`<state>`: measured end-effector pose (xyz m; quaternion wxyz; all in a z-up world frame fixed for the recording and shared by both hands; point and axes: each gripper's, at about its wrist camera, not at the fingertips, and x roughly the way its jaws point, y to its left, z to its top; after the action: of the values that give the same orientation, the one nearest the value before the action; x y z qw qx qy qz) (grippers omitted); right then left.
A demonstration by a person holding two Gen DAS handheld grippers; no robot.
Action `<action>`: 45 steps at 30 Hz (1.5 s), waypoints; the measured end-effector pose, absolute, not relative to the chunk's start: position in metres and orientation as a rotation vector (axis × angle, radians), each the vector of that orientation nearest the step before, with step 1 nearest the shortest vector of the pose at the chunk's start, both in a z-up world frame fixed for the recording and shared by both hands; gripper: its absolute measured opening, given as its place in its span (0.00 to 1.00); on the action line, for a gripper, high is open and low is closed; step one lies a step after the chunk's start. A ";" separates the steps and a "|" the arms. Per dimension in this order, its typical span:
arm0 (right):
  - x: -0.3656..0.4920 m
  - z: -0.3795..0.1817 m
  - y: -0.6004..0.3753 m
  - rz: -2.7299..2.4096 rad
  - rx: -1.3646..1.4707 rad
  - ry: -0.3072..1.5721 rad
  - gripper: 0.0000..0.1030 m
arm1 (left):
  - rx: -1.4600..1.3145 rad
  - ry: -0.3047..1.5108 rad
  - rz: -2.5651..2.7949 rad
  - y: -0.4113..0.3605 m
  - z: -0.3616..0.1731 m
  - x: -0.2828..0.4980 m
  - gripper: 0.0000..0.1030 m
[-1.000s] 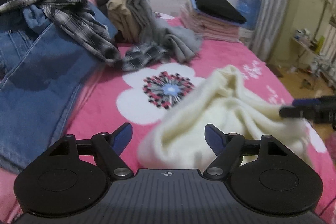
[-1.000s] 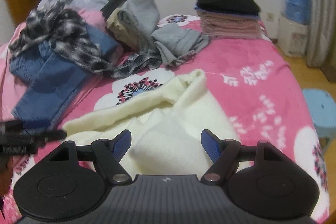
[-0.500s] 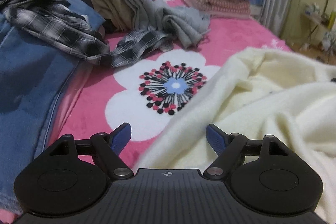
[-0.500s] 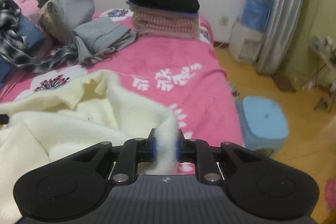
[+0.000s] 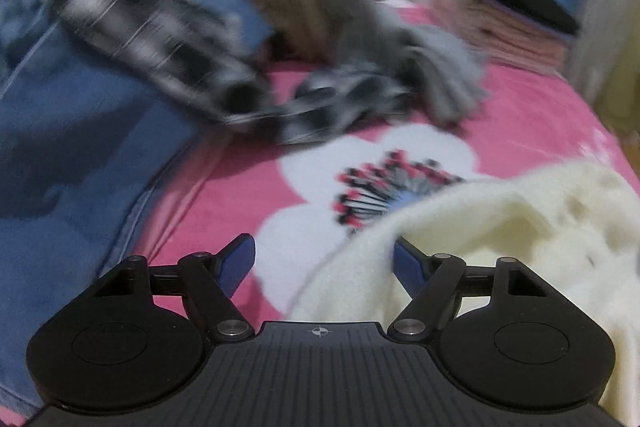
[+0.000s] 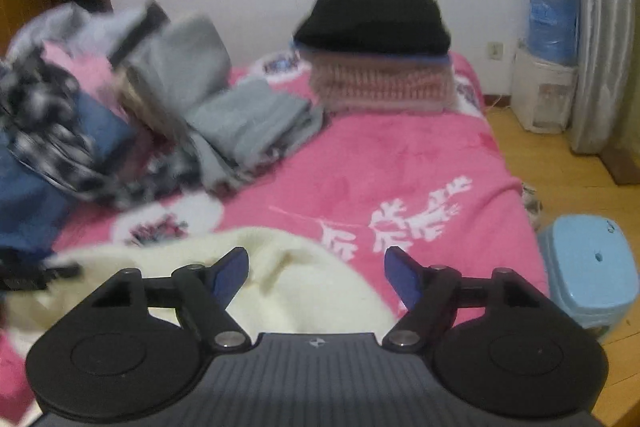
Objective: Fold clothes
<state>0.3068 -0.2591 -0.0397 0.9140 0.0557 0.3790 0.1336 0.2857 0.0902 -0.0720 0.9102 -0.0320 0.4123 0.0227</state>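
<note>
Folded stack (image 6: pixel 376 67) at the bed's (image 6: pixel 400 155) far edge; cream fleece garment (image 5: pixel 500 227) unfolded; heaped clothes (image 5: pixel 132 27) remained. Left gripper (image 5: pixel 324 263) fingers closing around the fleece's edge without pinching it; right gripper (image 6: pixel 316 267) fingers opening, holding nothing.

The bed wears a hot-pink fleece blanket (image 6: pixel 400 155) printed with white flowers whose centres are black, red and blue. On it lies a cream fluffy garment (image 5: pixel 520 227). Beyond that garment sit blue denim jeans (image 5: pixel 68 147), a black-and-white plaid shirt (image 5: pixel 132 23) and grey folded trousers (image 6: pixel 248 119). A black top crowns the dusty-pink folded stack (image 6: pixel 380 87). Beside the bed stands a pale-blue plastic stool (image 6: pixel 588 259).
</note>
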 end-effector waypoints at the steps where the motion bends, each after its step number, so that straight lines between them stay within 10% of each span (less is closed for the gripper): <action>1: 0.314 -0.048 -0.258 0.263 0.135 0.800 0.75 | -0.106 0.864 0.058 0.096 -0.075 0.289 0.73; 11: 0.346 -0.081 -0.273 0.349 0.164 0.799 0.91 | -0.097 0.875 -0.138 0.098 -0.085 0.285 0.91; 15: 0.367 -0.094 -0.259 0.455 0.003 0.852 0.95 | -0.087 0.925 -0.154 0.090 -0.095 0.292 0.82; 17: 0.377 -0.107 -0.251 0.479 -0.020 0.929 0.83 | -0.098 0.928 -0.130 0.086 -0.098 0.295 0.49; 22: 0.345 -0.105 -0.222 0.522 -0.195 0.838 0.18 | -0.122 0.885 -0.121 0.078 -0.096 0.291 0.14; 31: 0.339 -0.074 -0.221 0.314 -0.215 0.622 0.16 | -0.042 0.640 -0.119 0.052 -0.058 0.299 0.11; 36: 0.366 -0.103 -0.218 0.296 -0.178 0.733 0.22 | -0.056 0.777 -0.096 0.050 -0.088 0.331 0.18; 41: 0.359 -0.100 -0.234 0.225 -0.066 0.756 0.52 | -0.175 0.844 -0.045 0.068 -0.098 0.323 0.64; 45: 0.328 -0.067 -0.259 0.202 0.030 0.698 0.61 | -0.183 0.758 -0.061 0.077 -0.071 0.297 0.84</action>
<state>0.3281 -0.2589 -0.0672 0.9347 0.0147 0.3412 0.0989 0.2968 0.0768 -0.0711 0.9245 -0.0893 0.3694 -0.0299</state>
